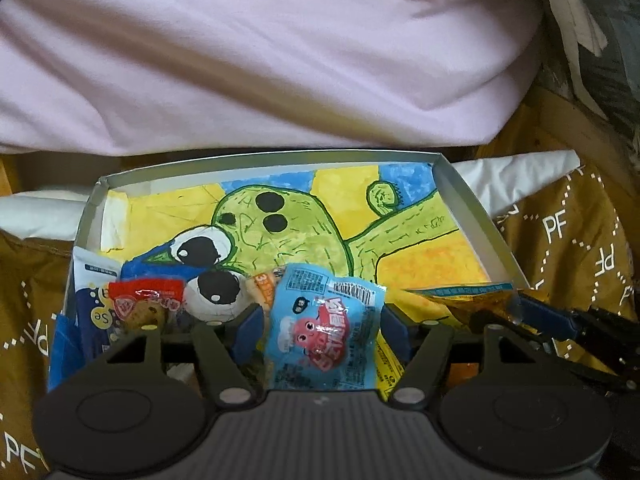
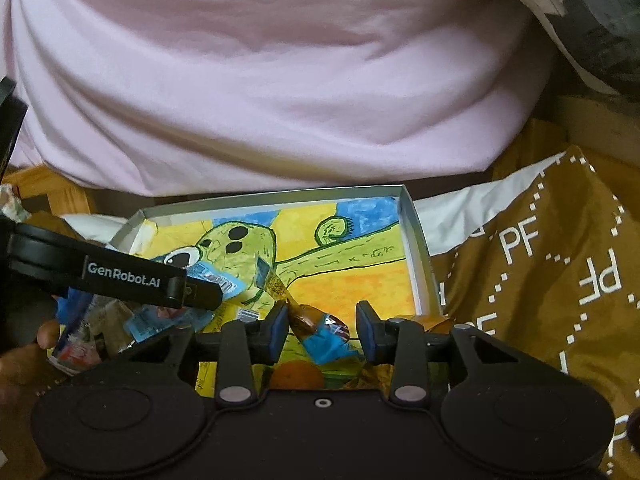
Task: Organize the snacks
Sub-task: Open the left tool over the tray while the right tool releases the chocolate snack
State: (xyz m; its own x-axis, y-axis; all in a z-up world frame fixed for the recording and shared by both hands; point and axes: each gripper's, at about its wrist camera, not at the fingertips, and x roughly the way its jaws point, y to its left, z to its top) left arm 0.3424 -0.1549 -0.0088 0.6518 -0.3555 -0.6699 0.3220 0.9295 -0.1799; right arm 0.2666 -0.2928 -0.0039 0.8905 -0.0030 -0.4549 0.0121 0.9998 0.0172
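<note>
A shallow grey tray [image 1: 472, 208] [image 2: 416, 248] lined with a painted green cartoon figure lies before a person in a pink shirt. My left gripper [image 1: 322, 332] is shut on a light blue snack packet [image 1: 324, 328] with a red octopus print, held over the tray's near side. In the right wrist view that packet [image 2: 212, 276] shows at the tip of the left gripper. My right gripper [image 2: 322, 332] is shut on a gold-and-blue wrapped snack [image 2: 320, 332], just above the tray's near right part. The same snack [image 1: 460, 294] appears in the left wrist view.
A red packet [image 1: 148, 296], a dark blue packet [image 1: 92, 312] and other snacks are heaped in the tray's near left corner [image 2: 100, 320]. A hand [image 2: 24, 352] is at the left. Brown cloth with PF print [image 2: 520, 260] surrounds the tray. The pink shirt [image 1: 280, 60] is close behind.
</note>
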